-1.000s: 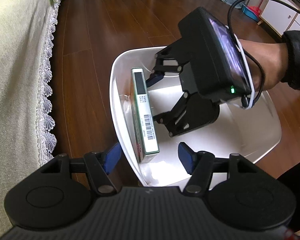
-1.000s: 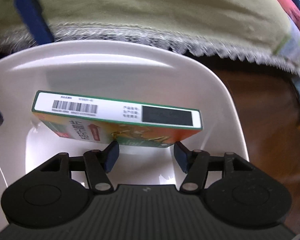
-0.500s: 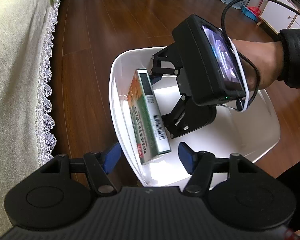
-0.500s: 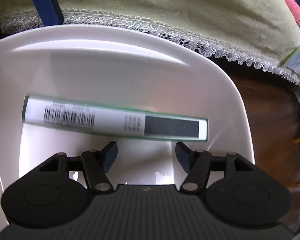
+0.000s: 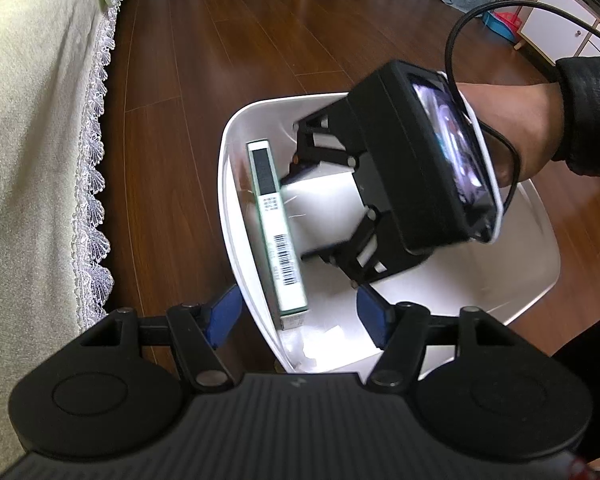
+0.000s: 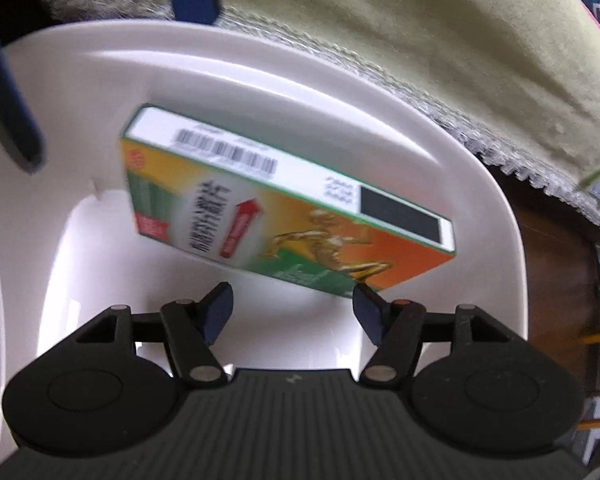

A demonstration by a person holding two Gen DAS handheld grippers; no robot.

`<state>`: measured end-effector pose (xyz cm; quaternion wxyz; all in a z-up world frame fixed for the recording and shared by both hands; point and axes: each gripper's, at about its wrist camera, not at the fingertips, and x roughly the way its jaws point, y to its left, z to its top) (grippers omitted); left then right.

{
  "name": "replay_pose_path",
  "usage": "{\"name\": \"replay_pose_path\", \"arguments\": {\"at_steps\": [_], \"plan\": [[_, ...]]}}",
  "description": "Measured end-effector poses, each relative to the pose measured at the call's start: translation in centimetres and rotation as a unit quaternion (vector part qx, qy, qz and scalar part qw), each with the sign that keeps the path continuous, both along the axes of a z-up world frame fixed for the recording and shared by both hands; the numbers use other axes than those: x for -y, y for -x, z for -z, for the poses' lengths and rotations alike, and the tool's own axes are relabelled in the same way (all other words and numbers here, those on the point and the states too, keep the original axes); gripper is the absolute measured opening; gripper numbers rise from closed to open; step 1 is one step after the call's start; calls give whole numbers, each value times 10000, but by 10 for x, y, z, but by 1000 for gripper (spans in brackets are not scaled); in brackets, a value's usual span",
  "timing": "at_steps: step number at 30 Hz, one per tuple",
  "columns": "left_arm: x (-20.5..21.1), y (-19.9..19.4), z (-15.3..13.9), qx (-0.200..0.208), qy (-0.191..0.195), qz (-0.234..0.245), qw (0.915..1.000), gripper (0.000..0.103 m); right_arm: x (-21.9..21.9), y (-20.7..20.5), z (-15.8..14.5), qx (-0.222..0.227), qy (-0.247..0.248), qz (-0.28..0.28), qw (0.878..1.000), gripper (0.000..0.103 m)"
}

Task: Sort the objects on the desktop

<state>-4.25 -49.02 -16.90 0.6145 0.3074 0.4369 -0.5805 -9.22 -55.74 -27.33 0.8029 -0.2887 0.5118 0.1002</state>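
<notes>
box (image 6: 284,216) on edge in white bin (image 6: 440,152)

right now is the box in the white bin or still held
In the white bin, not held: the box leans on edge against its wall, and the right gripper's opening jaws are clear of it.

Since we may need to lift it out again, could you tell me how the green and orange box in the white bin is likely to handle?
The box is thin printed carton, so probably light and fairly stiff. It stands on a narrow edge against the wall of the white bin, so a nudge would likely tip it flat. Its glossy faces might slip.
</notes>
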Motion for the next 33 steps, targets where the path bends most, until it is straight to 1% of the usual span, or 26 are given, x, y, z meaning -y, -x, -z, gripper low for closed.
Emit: {"name": "replay_pose_path", "arguments": {"at_steps": [3,5,8,9,12,15,16,18,22,27,30,33], "plan": [[0,-1,1,-4,4,12,10000,66,5,-5,-7,164,-147,367,9991,67],[0,-1,0,-3,5,24,10000,66,8,-5,-13,258,-350,428,9981,69],[0,-1,-1,-22,47,48,10000,66,6,2,-18,396,-274,309,9984,79],[0,-1,-2,-40,73,61,9999,67,5,4,-20,442,-242,260,9984,81],[1,0,-6,-97,149,97,9998,68,7,2,-26,506,-271,165,9982,82],[1,2,-8,-101,190,183,9996,68,9,6,-34,631,-179,73,9978,90],[1,2,-8,-100,194,202,9996,68,9,9,-38,660,-134,53,9977,91],[2,2,-8,-109,208,201,9995,68,10,15,-42,650,-114,-5,9978,92],[1,0,-8,-87,221,151,9996,68,10,9,-40,425,-218,-176,9987,92],[2,-4,-8,-72,234,86,9997,70,8,13,-45,445,-439,-184,9979,93],[3,-3,-9,-74,236,55,9997,71,5,11,-43,367,-400,-256,9982,92],[3,-2,-9,-70,234,60,9997,71,3,11,-44,326,-536,-288,9976,92]]}}
